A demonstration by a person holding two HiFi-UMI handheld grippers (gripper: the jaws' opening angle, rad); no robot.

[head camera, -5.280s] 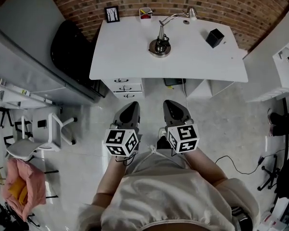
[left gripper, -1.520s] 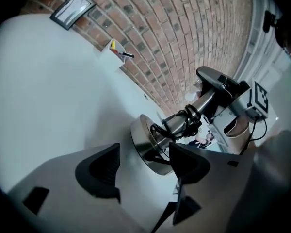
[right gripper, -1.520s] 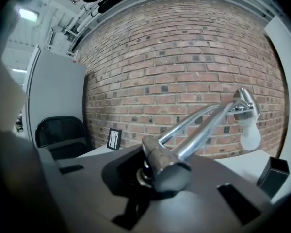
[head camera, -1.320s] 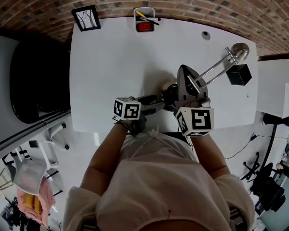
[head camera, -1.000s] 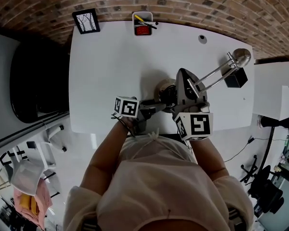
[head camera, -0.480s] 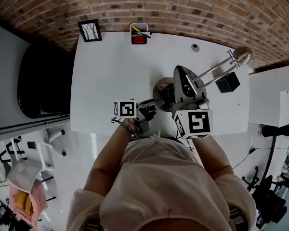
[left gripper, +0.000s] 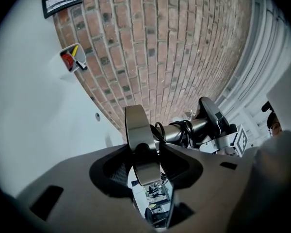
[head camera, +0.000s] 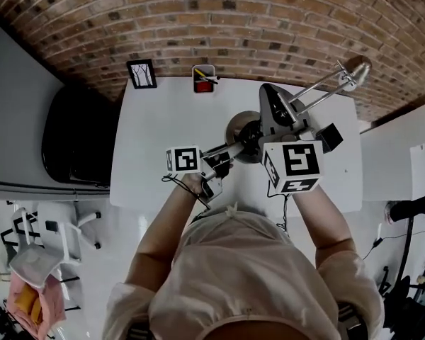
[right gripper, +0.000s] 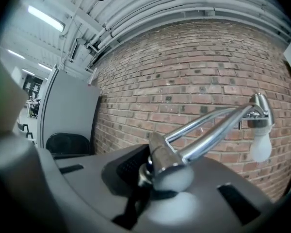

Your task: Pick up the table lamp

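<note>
The lamp (head camera: 242, 127) hangs over the middle right of the table (head camera: 163, 119), seemingly clear of it, and it is carried at two points. The left tongs (left gripper: 146, 155) are clamped on the rim of the round base (left gripper: 137, 130), and the right tongs (right gripper: 157, 171) are squeezed fully together on the chrome joint (right gripper: 161, 161) where the thin arm (right gripper: 211, 137) starts. The weak point, I judge, is the left hold. The base looks heavy and smooth and is pinched only by its edge, so a small tilt or a slackening there could let it slide out. The whole weight would then swing on the right tongs' narrow bite, likely twisting the arm or dropping the lamp onto the table. Both hands must also move as one: if they drift apart or rise unevenly, the joint could fold or be levered out of the grip. The head (head camera: 355, 68) reaches to the upper right, close to the brick wall (head camera: 269, 20) and above the black box (head camera: 331, 137), so a turn that way could knock the bulb (right gripper: 260, 147). A cord (left gripper: 186, 128) is looped on the lamp just above the base. I cannot see where the rest of it runs, and if it is caught somewhere, lifting higher could jerk the lamp.
</note>
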